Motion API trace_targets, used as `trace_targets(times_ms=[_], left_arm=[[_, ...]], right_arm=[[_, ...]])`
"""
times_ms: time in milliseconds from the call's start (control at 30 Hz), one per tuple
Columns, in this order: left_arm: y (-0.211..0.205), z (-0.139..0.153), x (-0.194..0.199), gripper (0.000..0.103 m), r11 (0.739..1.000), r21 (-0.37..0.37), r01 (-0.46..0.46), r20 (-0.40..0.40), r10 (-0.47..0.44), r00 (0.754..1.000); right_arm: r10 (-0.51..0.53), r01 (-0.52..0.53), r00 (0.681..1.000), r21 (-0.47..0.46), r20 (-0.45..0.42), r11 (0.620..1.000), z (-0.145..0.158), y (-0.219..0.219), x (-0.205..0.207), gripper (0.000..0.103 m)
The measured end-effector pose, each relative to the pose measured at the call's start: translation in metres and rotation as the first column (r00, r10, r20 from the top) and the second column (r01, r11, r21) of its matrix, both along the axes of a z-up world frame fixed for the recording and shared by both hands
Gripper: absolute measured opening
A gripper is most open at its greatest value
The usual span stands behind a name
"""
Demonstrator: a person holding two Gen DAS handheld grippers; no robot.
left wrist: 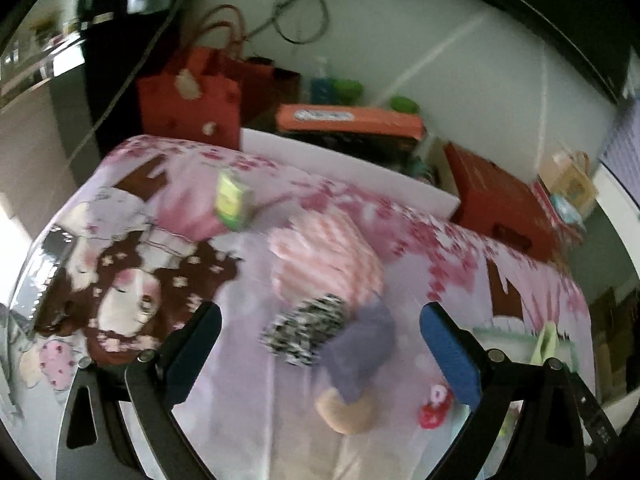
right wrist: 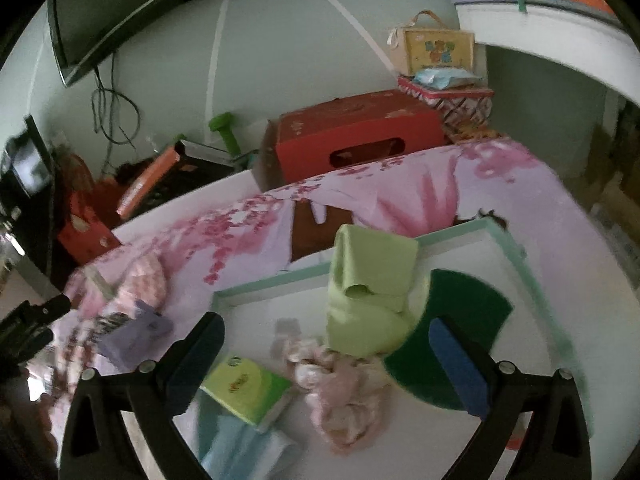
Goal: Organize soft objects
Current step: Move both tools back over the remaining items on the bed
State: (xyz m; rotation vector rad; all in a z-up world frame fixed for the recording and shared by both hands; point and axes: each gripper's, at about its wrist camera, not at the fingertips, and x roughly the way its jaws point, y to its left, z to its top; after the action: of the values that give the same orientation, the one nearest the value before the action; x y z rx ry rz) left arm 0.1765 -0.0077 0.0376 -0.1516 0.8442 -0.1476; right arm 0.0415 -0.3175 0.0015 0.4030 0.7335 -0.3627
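Straight ahead of the left gripper (left wrist: 320,344), between its spread, empty fingers, sits the sock pile (left wrist: 332,320), long axis running away toward the pink cloth (left wrist: 324,256). Right gripper (right wrist: 326,356) hangs spread and empty over the tray (right wrist: 516,248), so left's nearer.

Cloths (right wrist: 372,292) & tissue pack (right wrist: 246,390) in tray (right wrist: 516,256), socks (right wrist: 132,328) left on bed (right wrist: 520,184)

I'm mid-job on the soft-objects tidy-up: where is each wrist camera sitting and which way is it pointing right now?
Left wrist: above the bed, facing the wall; open left gripper frames the purple cloth and zebra-print cloth.
Right wrist: over the white tray, facing the wall; open right gripper frames the light green cloth.
Shared: purple cloth, red box.
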Motion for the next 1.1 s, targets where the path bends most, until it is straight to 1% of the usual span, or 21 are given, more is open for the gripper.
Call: trace_targets(times_ms=[67, 133, 233, 367, 467, 567, 667, 767, 867, 933, 1000, 1067, 1100], left_arm=[[0.010, 0.002, 0.001, 0.099, 1.000, -0.010, -0.023, 0.002, 0.023, 1.000], [0.019, 0.003, 0.001, 0.099, 0.999, -0.020, -0.042, -0.002, 0.042, 0.999], [0.027, 0.001, 0.000, 0.099, 0.998, -0.022, -0.060, -0.017, 0.060, 0.998], [0.032, -0.007, -0.001, 0.099, 0.998, 0.000, -0.063, -0.054, 0.063, 0.997], [0.035, -0.018, -0.001, 0.099, 0.998, 0.018, -0.068, -0.092, 0.069, 0.993], [0.036, -0.027, -0.004, 0.099, 0.998, 0.013, -0.064, -0.125, 0.065, 0.990], [0.031, -0.036, -0.009, 0.099, 0.999, 0.026, -0.047, -0.141, 0.050, 0.989], [0.018, -0.047, -0.016, 0.099, 0.998, 0.056, 0.001, -0.160, 0.008, 0.987], [0.003, -0.060, -0.018, 0.099, 0.996, 0.064, 0.066, -0.213, -0.051, 0.976], [-0.006, -0.069, -0.018, 0.099, 0.991, 0.092, 0.101, -0.250, -0.076, 0.965], [-0.012, -0.079, -0.018, 0.099, 0.983, 0.134, 0.126, -0.285, -0.084, 0.955], [-0.014, -0.082, -0.018, 0.099, 0.979, 0.152, 0.133, -0.300, -0.083, 0.950], [-0.014, -0.083, -0.018, 0.099, 0.979, 0.150, 0.134, -0.303, -0.084, 0.949]], right_arm=[[0.011, -0.012, 1.000, 0.051, 0.023, 0.999, 0.000, -0.001, 0.000, 0.103], [0.021, -0.024, 0.999, 0.067, 0.036, 0.997, 0.000, 0.002, 0.001, 0.103], [0.057, -0.059, 0.997, 0.047, 0.054, 0.997, 0.003, 0.013, 0.007, 0.103], [0.109, -0.113, 0.990, 0.042, 0.085, 0.993, 0.007, 0.031, 0.017, 0.103], [0.150, -0.153, 0.985, 0.027, 0.087, 0.988, 0.007, 0.046, 0.024, 0.103], [0.215, -0.215, 0.973, -0.001, 0.083, 0.977, 0.007, 0.067, 0.032, 0.103], [0.262, -0.261, 0.963, -0.028, 0.062, 0.965, 0.004, 0.085, 0.039, 0.103], [0.290, -0.290, 0.956, -0.017, 0.041, 0.957, -0.003, 0.094, 0.044, 0.103], [0.291, -0.290, 0.957, -0.022, 0.011, 0.957, -0.008, 0.099, 0.046, 0.103], [0.303, -0.303, 0.953, -0.011, -0.001, 0.953, -0.011, 0.100, 0.047, 0.103], [0.311, -0.310, 0.950, 0.013, -0.016, 0.951, -0.015, 0.102, 0.049, 0.103], [0.322, -0.321, 0.946, 0.031, -0.045, 0.947, -0.019, 0.104, 0.052, 0.103], [0.322, -0.321, 0.944, 0.024, -0.066, 0.947, -0.021, 0.106, 0.053, 0.103]])
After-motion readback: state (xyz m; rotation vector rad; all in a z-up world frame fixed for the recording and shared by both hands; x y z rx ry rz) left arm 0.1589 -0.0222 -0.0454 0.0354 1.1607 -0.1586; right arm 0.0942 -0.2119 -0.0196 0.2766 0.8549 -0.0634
